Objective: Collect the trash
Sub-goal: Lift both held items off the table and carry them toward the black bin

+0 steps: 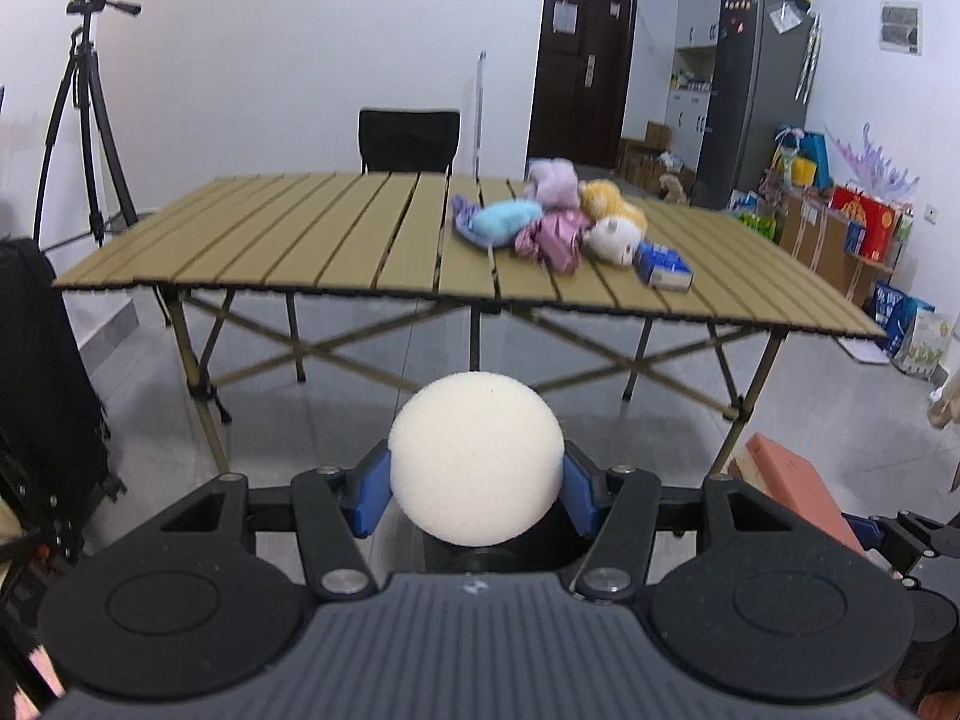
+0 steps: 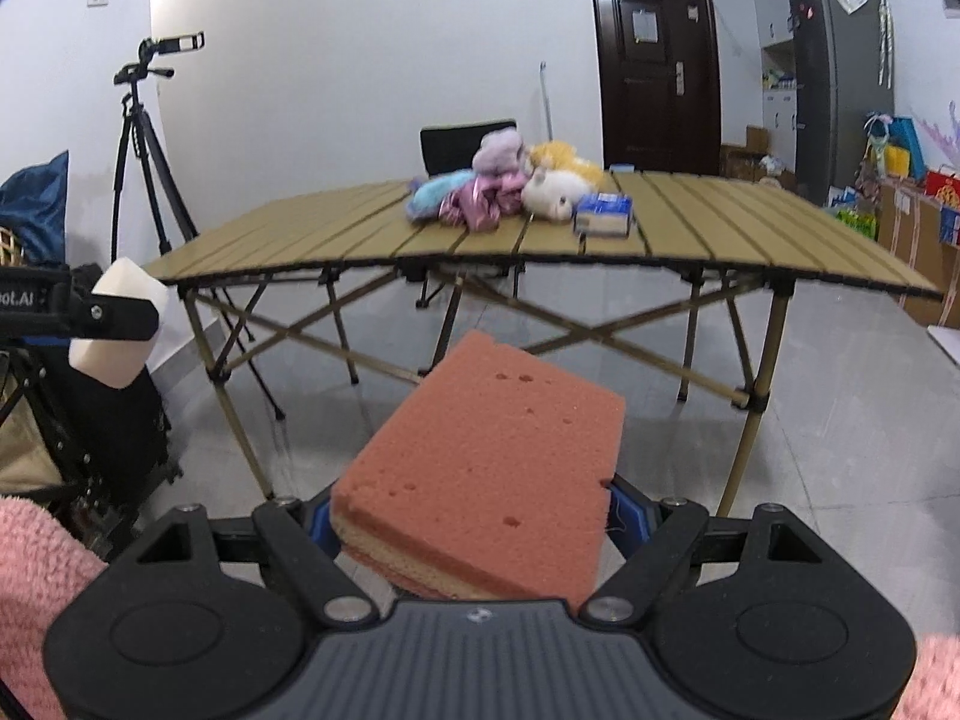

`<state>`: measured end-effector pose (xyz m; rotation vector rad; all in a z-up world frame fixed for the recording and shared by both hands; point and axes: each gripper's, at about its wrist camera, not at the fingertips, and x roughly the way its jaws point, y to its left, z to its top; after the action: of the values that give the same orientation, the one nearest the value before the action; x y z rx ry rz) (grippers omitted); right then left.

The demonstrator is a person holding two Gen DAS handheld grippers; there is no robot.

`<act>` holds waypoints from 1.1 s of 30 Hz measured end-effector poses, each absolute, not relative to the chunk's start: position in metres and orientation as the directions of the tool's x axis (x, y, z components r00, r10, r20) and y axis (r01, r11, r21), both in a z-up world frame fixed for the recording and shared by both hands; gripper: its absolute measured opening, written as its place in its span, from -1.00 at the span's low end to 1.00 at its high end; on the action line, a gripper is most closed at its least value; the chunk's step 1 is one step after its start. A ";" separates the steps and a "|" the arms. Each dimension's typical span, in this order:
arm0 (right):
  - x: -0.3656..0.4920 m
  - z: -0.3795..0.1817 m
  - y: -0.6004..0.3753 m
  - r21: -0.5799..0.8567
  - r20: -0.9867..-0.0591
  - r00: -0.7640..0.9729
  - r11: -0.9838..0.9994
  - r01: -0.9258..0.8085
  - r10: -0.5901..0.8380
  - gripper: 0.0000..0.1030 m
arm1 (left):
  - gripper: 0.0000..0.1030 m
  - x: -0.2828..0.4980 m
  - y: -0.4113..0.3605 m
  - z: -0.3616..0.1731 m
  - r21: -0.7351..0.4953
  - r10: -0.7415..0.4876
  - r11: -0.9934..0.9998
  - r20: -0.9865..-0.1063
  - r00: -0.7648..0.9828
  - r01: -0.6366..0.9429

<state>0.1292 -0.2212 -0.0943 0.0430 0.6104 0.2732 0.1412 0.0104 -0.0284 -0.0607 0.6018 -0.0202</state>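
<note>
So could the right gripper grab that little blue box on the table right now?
Probably not. The right gripper is already clamped on a pink sponge, so its jaws are full, and the blue box sits well ahead on the table, across open floor.

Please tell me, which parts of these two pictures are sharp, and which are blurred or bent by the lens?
Left wrist view: the white foam ball in the left claw is sharp, the plush toys slightly blurred, the table edge bowed. Right wrist view: the pink sponge is sharp, dark corners, door frame curved.
</note>
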 end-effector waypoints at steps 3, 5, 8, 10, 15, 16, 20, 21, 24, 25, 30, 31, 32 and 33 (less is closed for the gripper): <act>0.130 -0.104 -0.218 0.117 -0.587 0.765 0.963 -0.244 0.265 0.58 | 0.12 0.141 0.013 -0.042 -0.066 -0.029 0.998 -0.593 0.804 -0.013; 0.132 -0.112 -0.216 0.118 -0.604 0.751 0.962 -0.246 0.266 0.58 | 0.12 0.144 0.015 -0.051 -0.066 -0.023 0.998 -0.612 0.790 -0.022; 0.138 -0.123 -0.214 0.126 -0.628 0.731 0.962 -0.244 0.268 0.58 | 0.12 0.149 0.015 -0.064 -0.060 -0.016 0.998 -0.641 0.768 -0.030; 0.142 -0.132 -0.213 0.130 -0.643 0.717 0.962 -0.242 0.268 0.58 | 0.12 0.155 0.015 -0.073 -0.059 -0.012 0.998 -0.661 0.750 -0.036; 0.152 -0.152 -0.212 0.137 -0.683 0.683 0.963 -0.230 0.261 0.58 | 0.12 0.166 0.016 -0.100 -0.055 -0.006 0.997 -0.716 0.698 -0.048; 0.154 -0.156 -0.212 0.139 -0.692 0.674 0.964 -0.226 0.258 0.58 | 0.12 0.169 0.016 -0.106 -0.053 -0.004 0.997 -0.728 0.685 -0.051; 0.161 -0.173 -0.212 0.141 -0.723 0.647 0.968 -0.206 0.243 0.58 | 0.12 0.178 0.017 -0.127 -0.045 0.002 0.997 -0.765 0.644 -0.057; 0.162 -0.176 -0.212 0.142 -0.730 0.640 0.969 -0.201 0.240 0.58 | 0.12 0.181 0.017 -0.131 -0.043 0.004 0.997 -0.774 0.633 -0.058; 0.169 -0.186 -0.212 0.141 -0.748 0.623 0.972 -0.186 0.228 0.57 | 0.12 0.188 0.020 -0.143 -0.040 0.007 0.997 -0.797 0.604 -0.063; 0.171 -0.189 -0.212 0.140 -0.753 0.619 0.973 -0.182 0.224 0.57 | 0.12 0.191 0.020 -0.148 -0.039 0.007 0.997 -0.805 0.593 -0.065; 0.183 -0.206 -0.213 0.134 -0.780 0.592 0.978 -0.157 0.202 0.57 | 0.11 0.204 0.023 -0.170 -0.039 0.006 0.997 -0.843 0.538 -0.072; 0.185 -0.208 -0.213 0.134 -0.785 0.586 0.979 -0.153 0.199 0.57 | 0.11 0.206 0.023 -0.173 -0.039 0.004 0.997 -0.848 0.529 -0.072; 0.187 -0.211 -0.214 0.133 -0.790 0.581 0.980 -0.148 0.195 0.57 | 0.11 0.209 0.023 -0.177 -0.039 0.004 0.997 -0.855 0.518 -0.072; 0.189 -0.214 -0.214 0.131 -0.794 0.578 0.981 -0.144 0.191 0.57 | 0.11 0.212 0.023 -0.180 -0.039 0.003 0.997 -0.862 0.507 -0.072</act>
<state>0.1886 -0.2143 -0.2136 0.0544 0.9348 0.1964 0.2116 0.0230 -0.1801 -0.0726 1.0380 0.0453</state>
